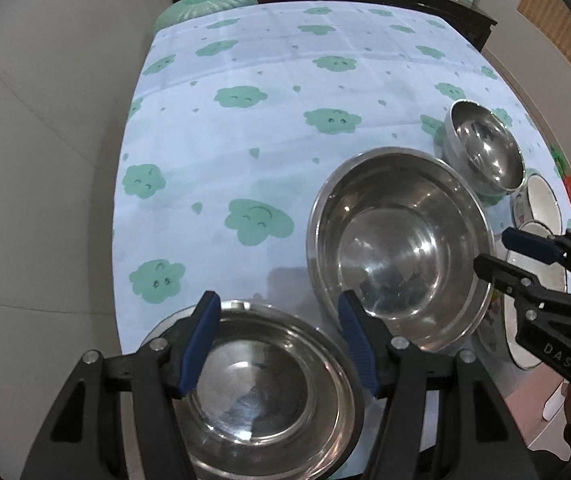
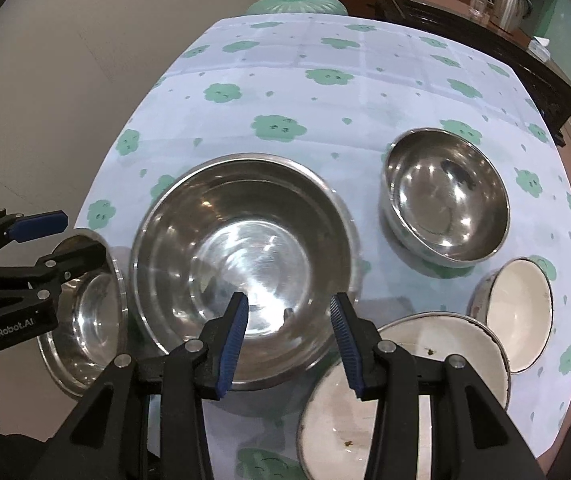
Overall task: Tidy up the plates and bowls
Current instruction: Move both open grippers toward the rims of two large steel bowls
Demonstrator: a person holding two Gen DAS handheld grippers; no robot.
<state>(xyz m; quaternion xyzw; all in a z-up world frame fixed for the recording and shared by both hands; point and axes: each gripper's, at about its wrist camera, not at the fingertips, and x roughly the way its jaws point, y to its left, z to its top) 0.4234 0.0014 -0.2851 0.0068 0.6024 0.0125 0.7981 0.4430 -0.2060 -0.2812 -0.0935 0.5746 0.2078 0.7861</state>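
The table (image 2: pixel 365 92) is covered by a pale blue cloth with green smiling clouds. Behind its far edge stands a round green stool (image 2: pixel 297 3). Further back, along the far right, runs a dark wooden sideboard (image 2: pixel 465 12) — on it a metal kettle (image 2: pixel 511 0) and some small items, too blurred to name. The floor (image 1: pixel 45 160) at the left is plain beige — evenly lit.
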